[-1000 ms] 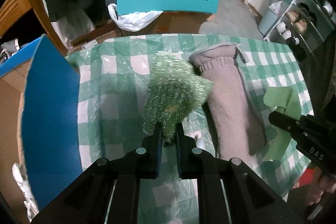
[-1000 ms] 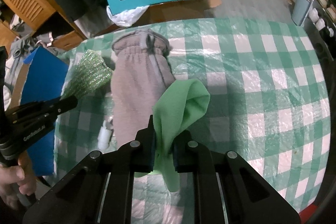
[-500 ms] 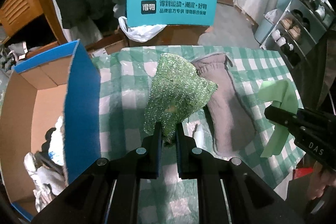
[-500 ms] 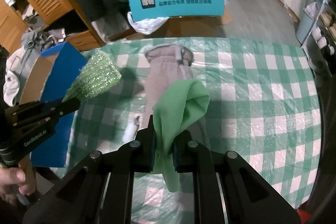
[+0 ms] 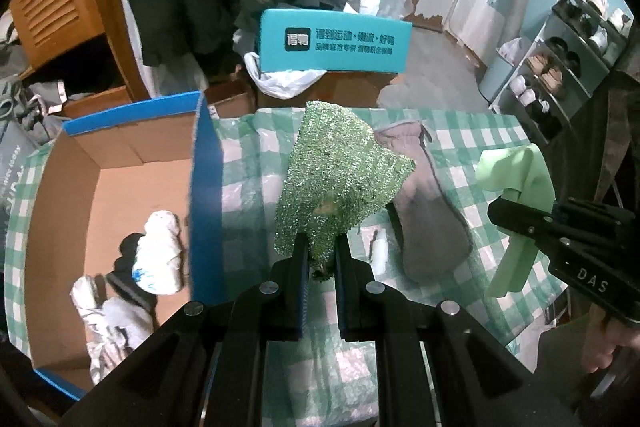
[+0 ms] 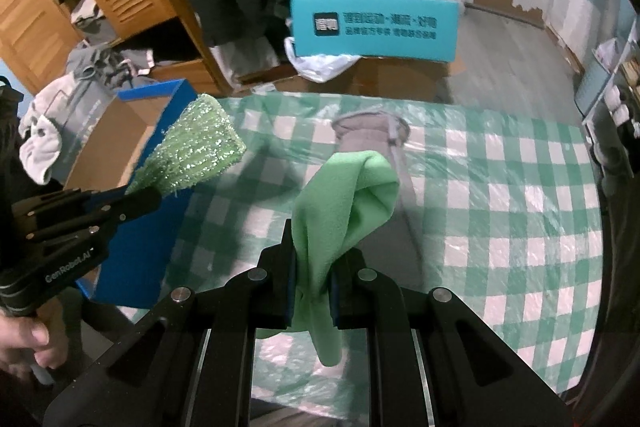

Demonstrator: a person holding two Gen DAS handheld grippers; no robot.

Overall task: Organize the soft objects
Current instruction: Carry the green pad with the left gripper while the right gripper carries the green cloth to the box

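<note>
L gripper (image 5: 321, 247) clamps sparkly cloth (image 5: 340, 183), R gripper (image 6: 311, 267) green cloth (image 6: 344, 203); thin pinches, prob. could slip short of the box (image 5: 120, 187).

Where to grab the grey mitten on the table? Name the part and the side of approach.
Grip the grey mitten at its gathered cuff, the far end, coming straight down from above. It lies flat on the checked tablecloth, and the bunched cuff stands proud enough for fingers to pinch; the flat body offers no edge.
</note>
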